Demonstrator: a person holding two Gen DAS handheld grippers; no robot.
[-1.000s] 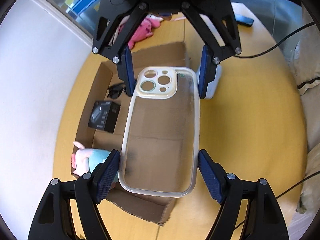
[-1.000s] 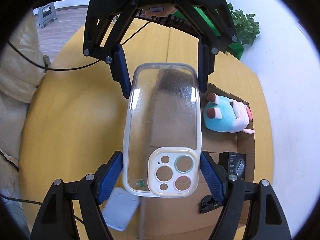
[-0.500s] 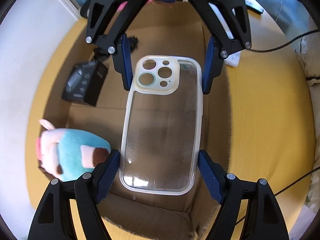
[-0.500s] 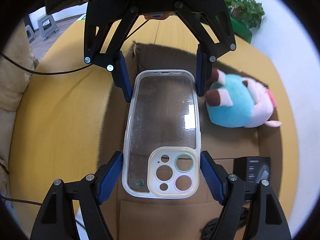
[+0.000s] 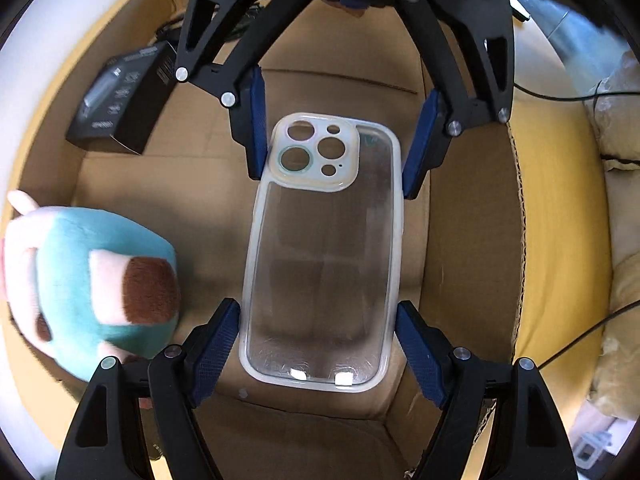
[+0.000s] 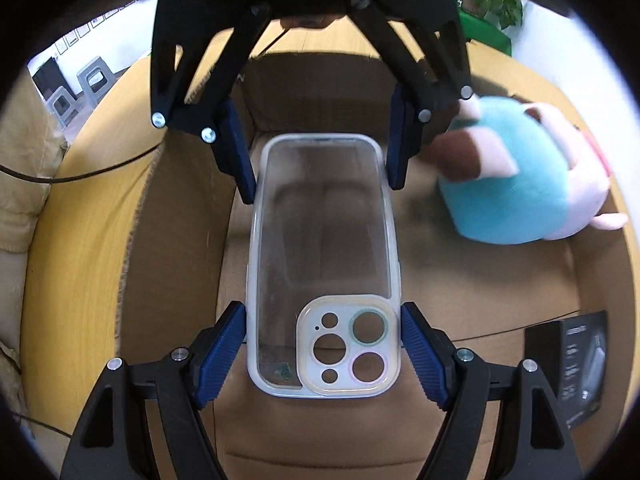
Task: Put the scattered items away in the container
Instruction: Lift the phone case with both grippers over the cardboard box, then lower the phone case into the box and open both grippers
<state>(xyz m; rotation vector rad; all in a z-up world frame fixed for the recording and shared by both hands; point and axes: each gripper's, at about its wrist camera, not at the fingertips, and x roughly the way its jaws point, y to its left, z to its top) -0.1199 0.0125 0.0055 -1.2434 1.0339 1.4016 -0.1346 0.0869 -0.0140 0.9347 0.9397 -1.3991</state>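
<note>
From the left wrist view, the left hand-held gripper (image 5: 320, 356) clamps the lower end of a clear phone case (image 5: 322, 256), its blue pads (image 5: 216, 348) pressed against the case's two long sides, while the right hand-held gripper (image 5: 334, 144) reaches in from the top and pinches the end with the camera cut-outs. The case hangs inside an open cardboard box (image 5: 472, 264), above its floor. A teal and pink plush toy (image 5: 80, 288) lies against the box's left wall and a small black carton (image 5: 124, 96) sits toward its far left corner. In the right wrist view, the right hand-held gripper (image 6: 322, 354) holds the cut-out end of the phone case (image 6: 322, 240) and the left hand-held gripper (image 6: 318, 152) grips the far end. The plush toy (image 6: 516, 184) rests at the box's right side, the black carton (image 6: 576, 364) at its near right corner, and the box stands on a yellow counter (image 6: 76, 248).
</note>
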